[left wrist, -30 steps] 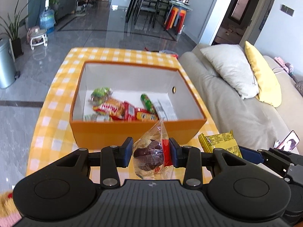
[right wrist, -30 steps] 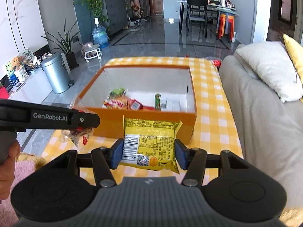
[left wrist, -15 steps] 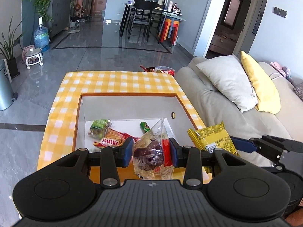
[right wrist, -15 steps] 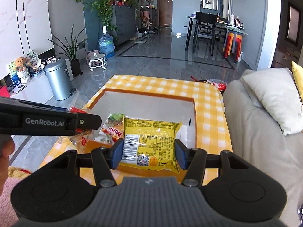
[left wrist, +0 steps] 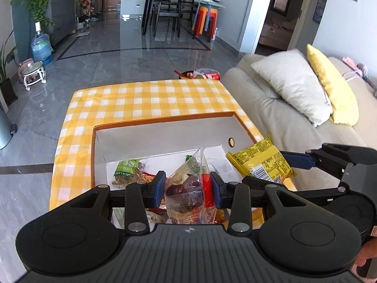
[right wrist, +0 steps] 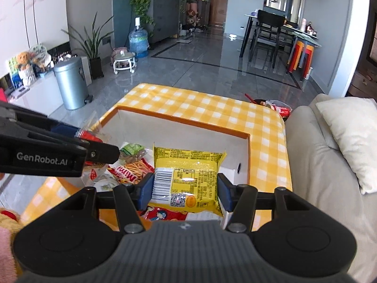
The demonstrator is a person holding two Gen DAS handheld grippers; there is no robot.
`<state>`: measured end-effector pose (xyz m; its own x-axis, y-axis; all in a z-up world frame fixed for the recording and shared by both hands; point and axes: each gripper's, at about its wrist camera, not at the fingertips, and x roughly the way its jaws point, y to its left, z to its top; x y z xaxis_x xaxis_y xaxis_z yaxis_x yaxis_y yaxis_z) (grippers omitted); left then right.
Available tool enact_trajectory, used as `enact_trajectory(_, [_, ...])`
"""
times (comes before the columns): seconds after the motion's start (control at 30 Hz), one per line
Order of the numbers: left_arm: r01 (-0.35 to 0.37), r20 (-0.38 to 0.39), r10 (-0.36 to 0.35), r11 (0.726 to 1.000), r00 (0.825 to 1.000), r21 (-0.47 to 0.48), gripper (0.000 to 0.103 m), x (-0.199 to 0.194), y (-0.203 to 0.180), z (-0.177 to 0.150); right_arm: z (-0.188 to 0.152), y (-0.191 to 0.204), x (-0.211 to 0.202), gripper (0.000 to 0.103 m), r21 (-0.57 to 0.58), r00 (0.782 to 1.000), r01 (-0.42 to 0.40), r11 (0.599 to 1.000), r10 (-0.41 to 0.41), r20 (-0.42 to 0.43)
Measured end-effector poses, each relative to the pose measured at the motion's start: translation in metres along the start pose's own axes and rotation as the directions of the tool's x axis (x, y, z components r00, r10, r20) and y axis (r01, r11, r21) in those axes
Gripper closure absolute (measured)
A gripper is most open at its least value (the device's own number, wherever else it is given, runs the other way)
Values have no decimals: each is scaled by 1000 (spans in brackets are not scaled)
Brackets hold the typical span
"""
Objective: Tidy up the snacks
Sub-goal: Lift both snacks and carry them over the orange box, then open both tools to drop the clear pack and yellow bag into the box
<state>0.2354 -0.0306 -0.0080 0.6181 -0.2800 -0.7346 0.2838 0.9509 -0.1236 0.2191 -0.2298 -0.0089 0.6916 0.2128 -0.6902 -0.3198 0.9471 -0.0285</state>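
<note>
My left gripper is shut on a clear bag of dark snacks, held above the open orange box with white inner walls. In the right wrist view my right gripper is shut on a yellow snack packet, also over the box. That yellow packet shows at the right of the left wrist view too. Inside the box lie a green packet, a red "Mimi" stick-snack packet and a red packet. The left gripper's side crosses the left of the right wrist view.
The box stands on a table with a yellow checked cloth. A beige sofa with white and yellow pillows runs along the right. A bin with wrappers sits beyond the table's far end. A steel bin stands on the floor at left.
Both grippers moved forward from in front of the box to above its inside, each keeping its packet. The box's front wall has dropped out of view beneath them.
</note>
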Motion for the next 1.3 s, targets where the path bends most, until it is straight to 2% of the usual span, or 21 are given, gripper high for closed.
enact_trajectory(0.2, [-35, -54, 38, 998, 998, 57, 59, 36, 4, 9, 7, -3, 40, 49, -57, 998, 13, 998, -16, -65])
enact_trajectory(0.5, [-75, -132, 85, 994, 988, 79, 59, 89, 13, 15, 8, -6, 101, 49, -148, 985, 53, 988, -77, -157])
enact_trajectory(0.7, [-77, -171, 88, 994, 981, 72, 59, 114, 18, 14, 3, -9, 129, 49, -189, 975, 62, 980, -100, -199])
enact_trajectory(0.93, [-99, -219, 119, 990, 969, 97, 58, 136, 19, 9, -2, -6, 148, 48, -231, 967, 61, 971, -115, -228])
enact_trajectory(1.3, [-106, -227, 126, 990, 966, 96, 55, 136, 16, 10, -2, -3, 156, 43, -243, 956, 40, 969, -108, -273])
